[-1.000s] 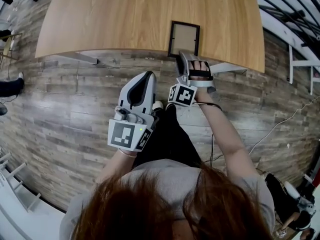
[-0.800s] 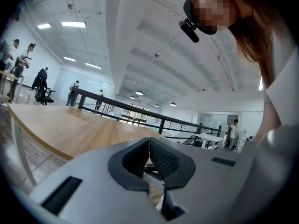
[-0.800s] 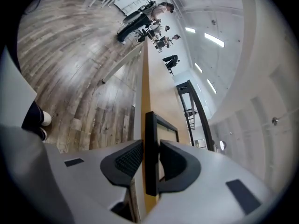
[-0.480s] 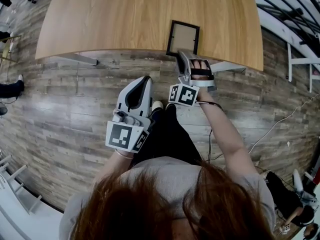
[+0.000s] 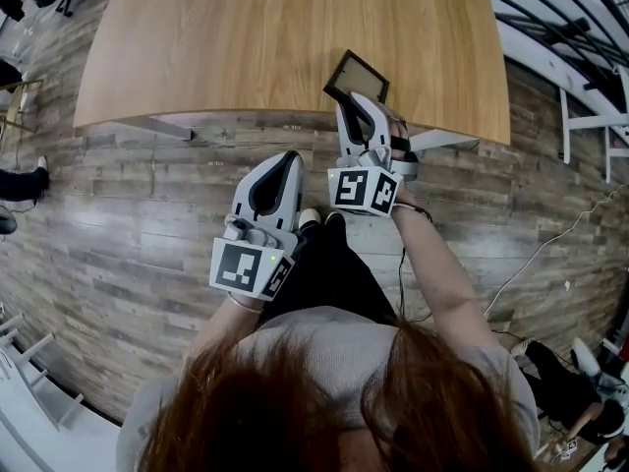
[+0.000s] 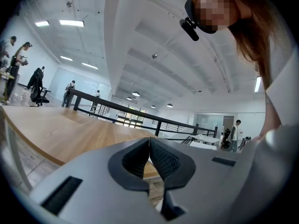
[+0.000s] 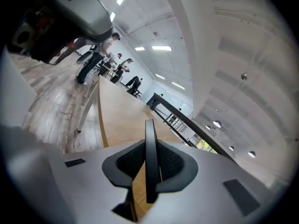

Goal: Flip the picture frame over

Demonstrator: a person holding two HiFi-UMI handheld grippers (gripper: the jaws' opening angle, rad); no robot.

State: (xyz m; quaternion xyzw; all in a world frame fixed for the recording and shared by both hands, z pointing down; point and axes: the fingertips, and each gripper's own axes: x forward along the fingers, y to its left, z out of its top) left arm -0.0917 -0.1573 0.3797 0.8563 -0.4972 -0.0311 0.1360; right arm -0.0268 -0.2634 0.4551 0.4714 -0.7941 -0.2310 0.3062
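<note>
The black picture frame (image 5: 356, 75) is tilted up off the wooden table (image 5: 246, 37), its near edge raised at the table's front edge. My right gripper (image 5: 346, 102) holds that near edge. In the right gripper view the frame's thin black rim (image 7: 150, 148) stands on edge between the two pads, and the jaws are closing on it. My left gripper (image 5: 285, 161) hangs over the floor in front of the table, apart from the frame. Its pads (image 6: 161, 158) meet with nothing between them.
The table's front edge (image 5: 295, 116) runs just behind both grippers, with a metal table leg (image 5: 147, 124) below it at the left. Plank floor (image 5: 118, 214) lies under my hands. White railings (image 5: 580, 57) stand at the right. People and chairs are far off at the left.
My right gripper has closed on the frame's near edge, rolled, and risen. The frame, flat on the table before, now tilts up. The left gripper has stayed about where it was.
</note>
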